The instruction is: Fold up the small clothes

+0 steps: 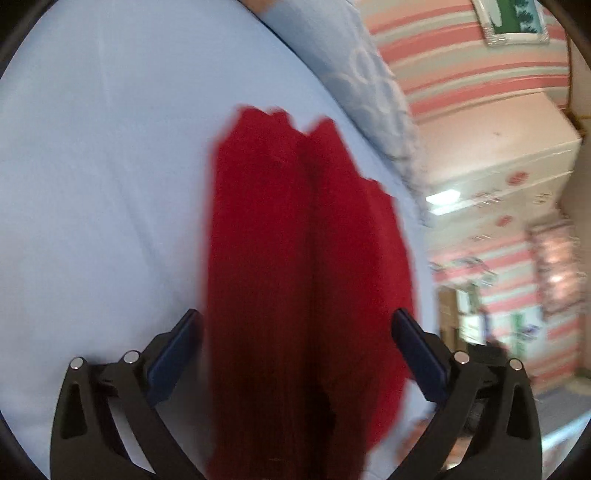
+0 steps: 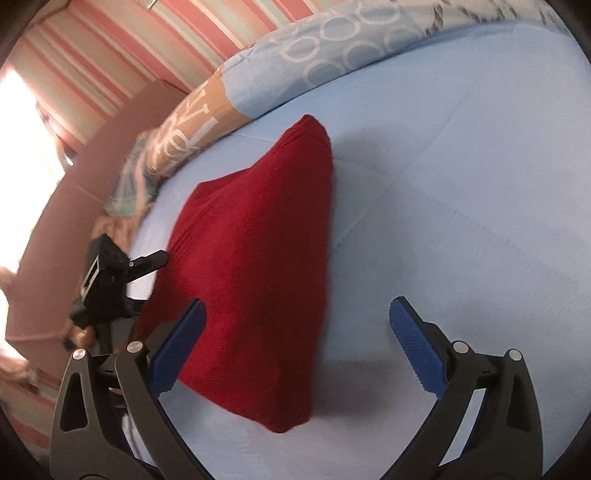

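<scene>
We work over a bed, its pale blue sheet (image 2: 461,221) filling most of both views and creased with a few faint fold lines. Along its far edge runs a blue blanket (image 2: 332,44) printed with pale rings, which gives way to an orange patterned section toward the left in the right wrist view. Behind the bed we see a wall (image 1: 461,62) striped in pink, white and pale green, with a framed picture (image 1: 513,18) hanging on it. On the sheet lies the red knitted garment (image 2: 258,258), already folded into a long, narrow shape; in the left wrist view it reaches from the bottom edge up the middle of the frame, blurred, with a seam-like line down its length. Our left gripper (image 1: 295,325) has its jaws wide apart, one on each side of the red cloth, and we cannot tell whether they touch it. Our right gripper (image 2: 297,314) also holds its jaws apart, its left pad over the garment's near edge and its right one over bare sheet.
</scene>
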A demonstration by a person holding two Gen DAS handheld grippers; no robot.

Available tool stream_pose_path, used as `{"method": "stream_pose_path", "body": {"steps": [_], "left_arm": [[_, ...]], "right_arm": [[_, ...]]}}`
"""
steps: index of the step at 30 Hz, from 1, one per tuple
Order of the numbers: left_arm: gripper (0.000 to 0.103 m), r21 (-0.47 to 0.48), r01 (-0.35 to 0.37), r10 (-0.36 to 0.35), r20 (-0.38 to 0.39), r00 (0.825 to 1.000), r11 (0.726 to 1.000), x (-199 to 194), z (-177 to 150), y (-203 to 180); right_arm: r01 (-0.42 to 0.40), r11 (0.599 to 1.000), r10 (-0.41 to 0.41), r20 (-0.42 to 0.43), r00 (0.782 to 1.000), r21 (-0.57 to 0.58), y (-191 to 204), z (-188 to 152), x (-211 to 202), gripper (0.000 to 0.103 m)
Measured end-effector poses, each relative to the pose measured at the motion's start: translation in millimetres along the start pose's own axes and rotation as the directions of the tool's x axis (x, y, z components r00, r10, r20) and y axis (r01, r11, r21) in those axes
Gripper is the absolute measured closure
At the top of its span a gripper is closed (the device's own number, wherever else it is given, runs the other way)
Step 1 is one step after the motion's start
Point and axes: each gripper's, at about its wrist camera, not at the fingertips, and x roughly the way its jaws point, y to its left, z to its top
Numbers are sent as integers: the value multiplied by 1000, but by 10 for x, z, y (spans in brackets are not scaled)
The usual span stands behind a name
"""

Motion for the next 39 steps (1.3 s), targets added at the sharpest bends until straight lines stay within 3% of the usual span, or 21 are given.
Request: {"method": "stream_pose_path", "body": {"steps": [4,7,10,13,15,16,19,21,24,31,34,39], "left_arm": [[2,58,-73,76,-45,996,996,156,22,-189],[2,94,-150,158,-89,983,984,315,33,-237],[2,124,-181,195,-104,975,976,371,57,-285],[5,139,-211,225,-93,970,968,354,37,-327],[15,167,-248,262,-69,962,954,346,-5,-394],[26,163,-237,250,-64,966,958,342,-26,-418],[30,158,-242,250,-28,968,957,307,-121,-555],[32,170,-243,250,-20,968,955,315,-215,-663],[33,142,-189,193,-21,981,972,362,-368,-820],[33,225,-152,161,-22,987,963,588,-1100,-1487],[33,254,-168,185,-48,981,953,774,-1404,-1577],[23,248,-173,192,-55,980,953,993,-1437,-1463]], "right_arm": [[-77,994,78,-15,997,75,-88,-16,51,4],[-94,990,100,-53,994,106,-111,-23,175,4],[-97,990,105,-83,991,98,-53,-13,332,4],[-80,996,83,-114,990,31,96,-22,491,30],[-38,999,37,-93,995,-15,165,-30,491,44],[-40,999,37,-81,996,-30,184,-28,459,53],[-20,994,14,-54,998,-105,266,-20,322,61],[-3,990,-2,-39,999,-144,286,-6,211,62],[-1,989,-1,-17,1000,-150,194,14,-74,62],[49,988,-44,34,998,-147,-218,-343,-988,62],[60,991,-59,12,998,-120,-471,-564,-1144,62],[8,999,-10,-41,999,-45,-808,-799,-1116,54]]}}
